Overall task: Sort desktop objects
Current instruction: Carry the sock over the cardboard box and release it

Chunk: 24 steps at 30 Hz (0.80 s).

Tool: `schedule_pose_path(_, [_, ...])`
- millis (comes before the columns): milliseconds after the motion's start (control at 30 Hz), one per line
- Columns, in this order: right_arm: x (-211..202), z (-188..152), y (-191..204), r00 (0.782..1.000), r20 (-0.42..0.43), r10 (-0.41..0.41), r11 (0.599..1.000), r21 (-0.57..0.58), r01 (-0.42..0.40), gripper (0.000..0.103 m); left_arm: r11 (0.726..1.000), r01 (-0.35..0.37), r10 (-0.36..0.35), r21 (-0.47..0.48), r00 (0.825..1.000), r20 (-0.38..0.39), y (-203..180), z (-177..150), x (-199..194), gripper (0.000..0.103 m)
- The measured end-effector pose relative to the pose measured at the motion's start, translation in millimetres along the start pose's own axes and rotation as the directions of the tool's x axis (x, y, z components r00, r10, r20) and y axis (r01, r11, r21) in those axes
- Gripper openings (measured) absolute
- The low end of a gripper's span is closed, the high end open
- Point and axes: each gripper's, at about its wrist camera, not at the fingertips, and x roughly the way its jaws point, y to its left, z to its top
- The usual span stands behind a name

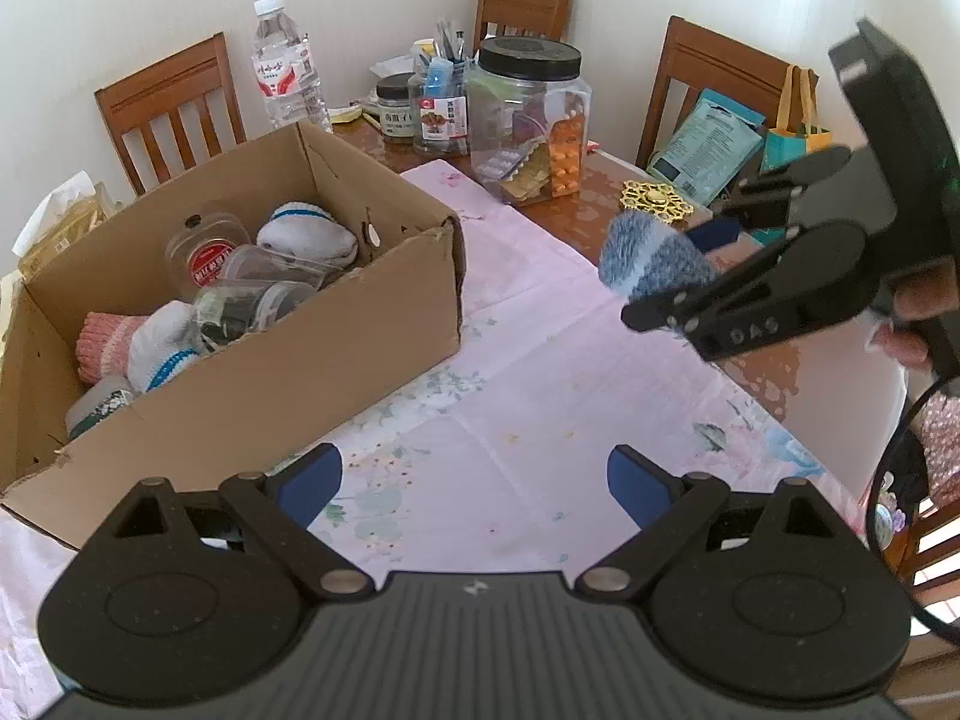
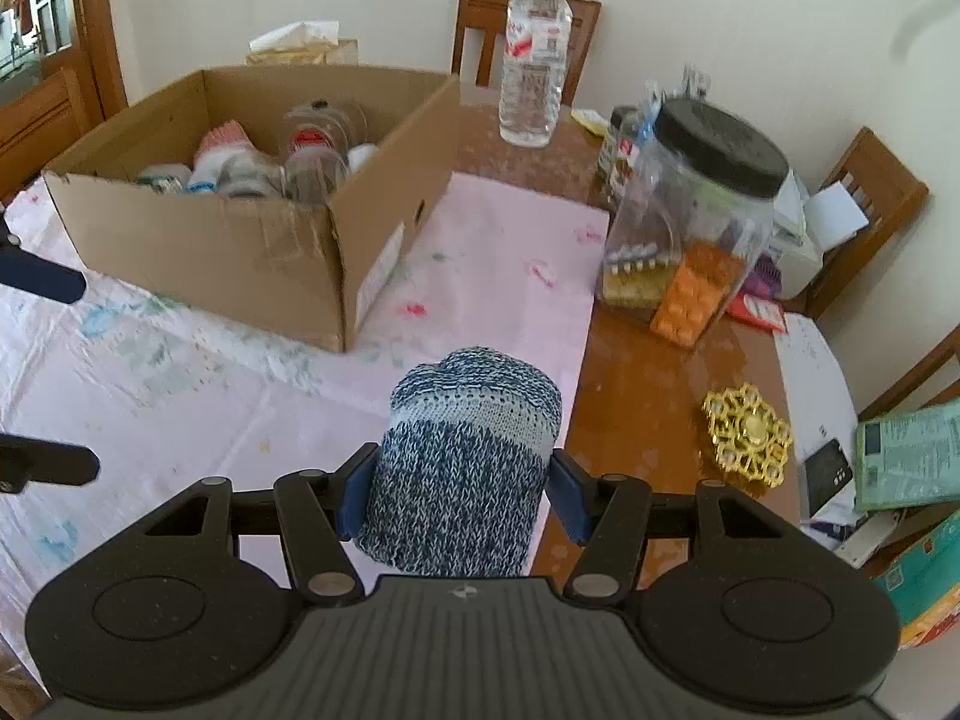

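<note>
The table (image 2: 648, 360) is brown wood, with a pale pink flowered cloth (image 1: 540, 372) over the part nearest me. Wooden chairs (image 1: 171, 108) stand round it against a cream wall.

The cardboard box (image 1: 336, 324) sits on the cloth, top open, to the left of both my grippers. Inside lie white socks with blue bands (image 1: 309, 234), a pink knitted piece (image 1: 102, 342) and several clear plastic jars (image 1: 252, 300), all heaped together.

A large clear jar with a black lid (image 2: 702, 210) stands on bare wood past the cloth's far right corner; blister packs of pills show through its side. A water bottle (image 2: 534, 54) stands upright behind the box. Smaller jars and a pot of pens (image 1: 441, 96) crowd the far corner of the table.

My right gripper (image 2: 459, 495) is closed onto a rolled blue-and-white knitted sock (image 2: 468, 456), one blue pad pressing each side. The roll is held off the table, over the cloth's right edge, well apart from the box.

My left gripper (image 1: 474, 480) has its fingers spread wide with nothing between them, hovering over the cloth just beside the box's near corner.

A gold, flower-shaped ornament (image 2: 747, 435) lies flat on the wood, near the held sock on its right.
</note>
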Motion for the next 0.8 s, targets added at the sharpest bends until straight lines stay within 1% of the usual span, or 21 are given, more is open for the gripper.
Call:
schedule_pose_path(200, [-16.1,25.2,14.2,0.999,0.041,0.006,1.000,-0.021,-0.005,0.064,1.000,0.008,-0.008,-0.006,1.000,0.012,13.7,-5.3,-5.3,0.095])
schedule_pose_path(400, [-25.0,60.2,42.7,0.996,0.086,0.013,0.997,-0.079,-0.006,0.064,1.000,-0.009,0.009,-0.028,1.000,0.024,38.2,-11.5,-10.5,0.095])
schedule_pose_path(533, [-25.1,87.0,65.8,0.994,0.109,0.027,0.993,-0.119,-0.014,0.064,0.998,-0.050,0.052,-0.046,0.998,0.038,60.9,-17.6,-16.2,0.095])
schedule_pose_path(700, [-18.3,117.7,91.1,0.991,0.124,0.049,0.986,-0.165,-0.028,0.064,0.990,-0.129,0.132,-0.060,0.990,0.052,86.0,-29.9,-23.9,0.095])
schedule_pose_path(800, [-12.9,133.3,103.8,0.990,0.127,0.065,0.981,-0.189,-0.040,0.064,0.984,-0.167,0.170,-0.063,0.984,0.053,97.5,-37.1,-27.9,0.099])
